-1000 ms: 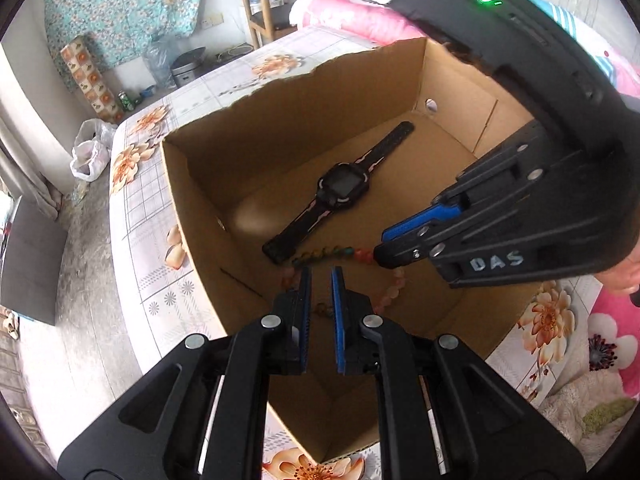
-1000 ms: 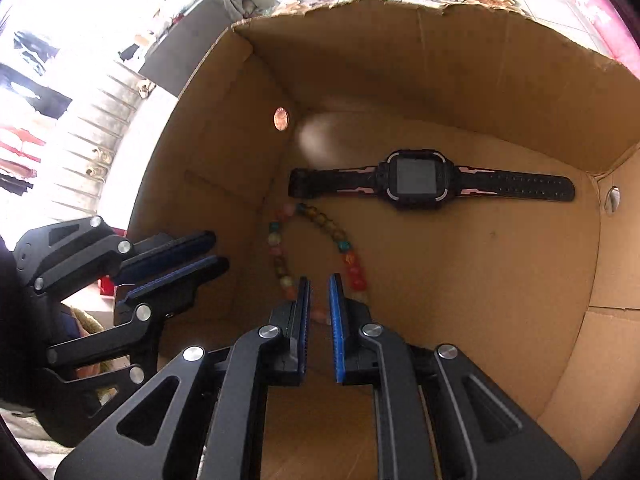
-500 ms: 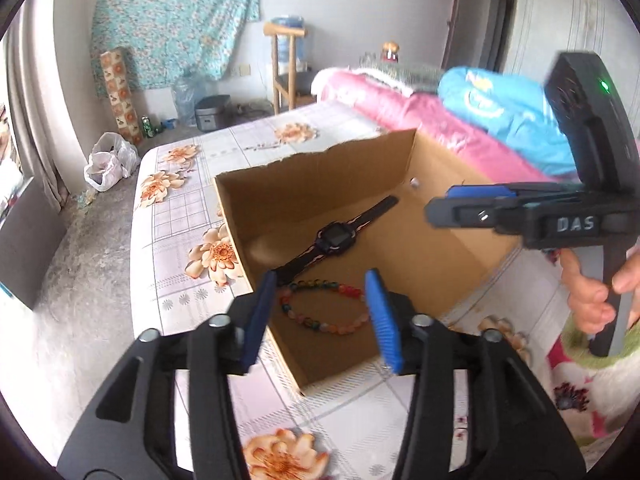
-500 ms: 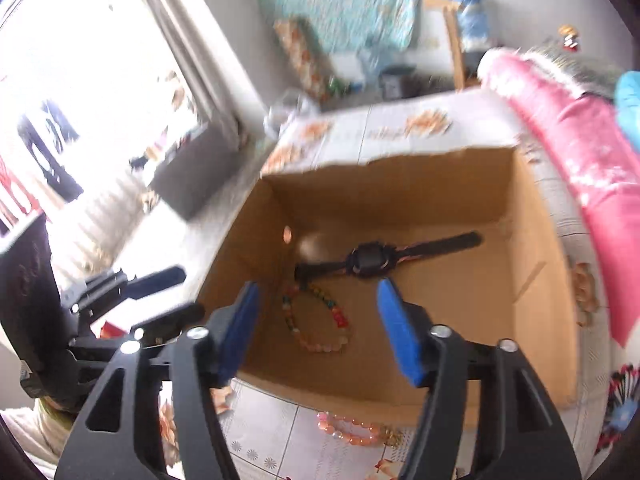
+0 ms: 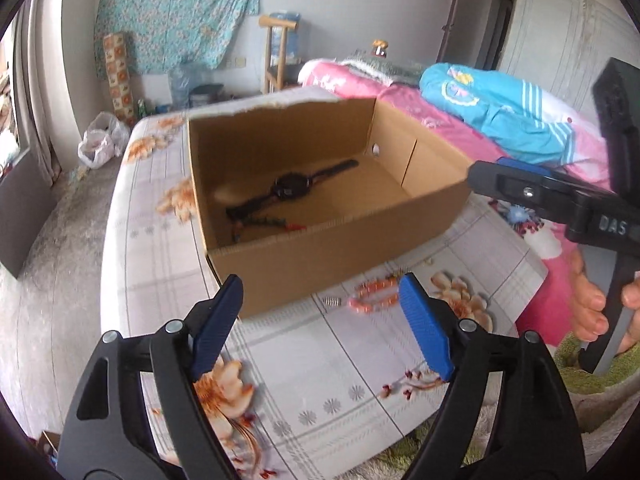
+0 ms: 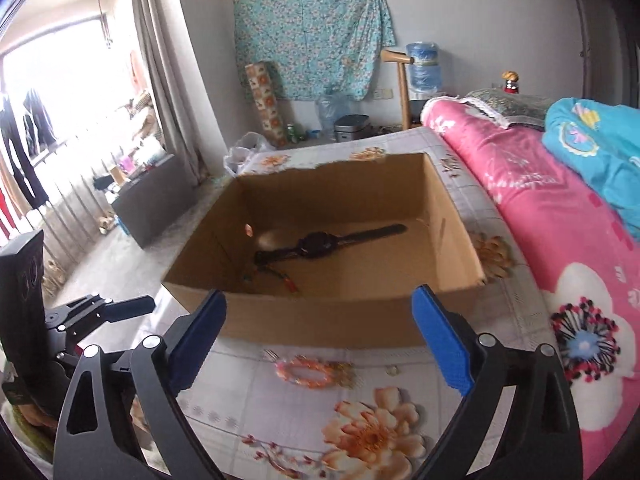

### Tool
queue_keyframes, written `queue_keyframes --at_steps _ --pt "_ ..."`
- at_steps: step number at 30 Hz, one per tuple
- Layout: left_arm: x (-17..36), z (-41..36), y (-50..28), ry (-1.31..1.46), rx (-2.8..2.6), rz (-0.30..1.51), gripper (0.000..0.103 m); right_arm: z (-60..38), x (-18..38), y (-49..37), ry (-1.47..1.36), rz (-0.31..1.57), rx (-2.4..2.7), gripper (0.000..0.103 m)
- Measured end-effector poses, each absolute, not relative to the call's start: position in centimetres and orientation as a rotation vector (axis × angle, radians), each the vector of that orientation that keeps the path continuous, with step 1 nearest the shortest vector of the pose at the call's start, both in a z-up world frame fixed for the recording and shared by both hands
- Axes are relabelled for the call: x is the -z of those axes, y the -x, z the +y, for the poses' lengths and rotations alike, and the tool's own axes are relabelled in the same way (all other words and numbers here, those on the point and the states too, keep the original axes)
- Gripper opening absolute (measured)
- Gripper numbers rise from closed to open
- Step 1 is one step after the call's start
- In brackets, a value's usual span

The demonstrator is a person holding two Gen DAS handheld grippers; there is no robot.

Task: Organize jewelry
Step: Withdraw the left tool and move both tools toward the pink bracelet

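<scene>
Two grippers hover over a floral-print desk, both angled down toward an open cardboard box. White letters reading "DAS" are stamped on the black body of the right gripper where it enters the left wrist view from the right edge, with a person's fingers wrapped around its handle. In its own view the right gripper has its blue-padded jaws spreading apart, with nothing pinched between them. The left gripper is likewise widening its jaws and grasps nothing; it also shows at the left edge of the right wrist view. Inside the box lies a black wristwatch, flat on the floor with its strap stretched out, and just beside it, nearer the front wall, a beaded bracelet of dark, green and red beads, partly hidden by that wall. Outside the box, on the desk just in front of it, rests a second bracelet of pink-orange beads, lying as a flattened loop, with a small metal coil-like piece near it. Pink bedding lies along the right side.
</scene>
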State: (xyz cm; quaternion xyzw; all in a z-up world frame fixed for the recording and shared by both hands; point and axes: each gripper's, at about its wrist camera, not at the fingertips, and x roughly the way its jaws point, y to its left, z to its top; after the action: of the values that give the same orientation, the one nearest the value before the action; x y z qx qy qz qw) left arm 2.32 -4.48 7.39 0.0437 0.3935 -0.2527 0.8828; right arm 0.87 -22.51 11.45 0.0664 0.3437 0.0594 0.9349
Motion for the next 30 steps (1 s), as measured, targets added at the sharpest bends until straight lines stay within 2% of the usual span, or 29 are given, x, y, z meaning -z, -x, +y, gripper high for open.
queue_keyframes --at_steps 9,18,27,30 --pt "-3.5 -5.1 -2.9 -0.114 0.467 0.907 0.076 -23.2 -7.5 0.3 -0.049 0.805 0.089 0.096" --pt "-1.3 -5.8 -2.5 -0.148 0.481 0.935 0.076 -24.5 -5.7 1.1 0.077 0.81 0.224 0.096" --pt "-0.3 -6.3 -1.7 -0.129 0.518 0.892 0.076 -24.2 -4.9 1.1 0.003 0.843 0.125 0.096" --pt "-0.3 -7.0 -1.7 -0.158 0.539 0.864 0.069 -23.5 -4.4 1.0 -0.033 0.86 0.103 0.096"
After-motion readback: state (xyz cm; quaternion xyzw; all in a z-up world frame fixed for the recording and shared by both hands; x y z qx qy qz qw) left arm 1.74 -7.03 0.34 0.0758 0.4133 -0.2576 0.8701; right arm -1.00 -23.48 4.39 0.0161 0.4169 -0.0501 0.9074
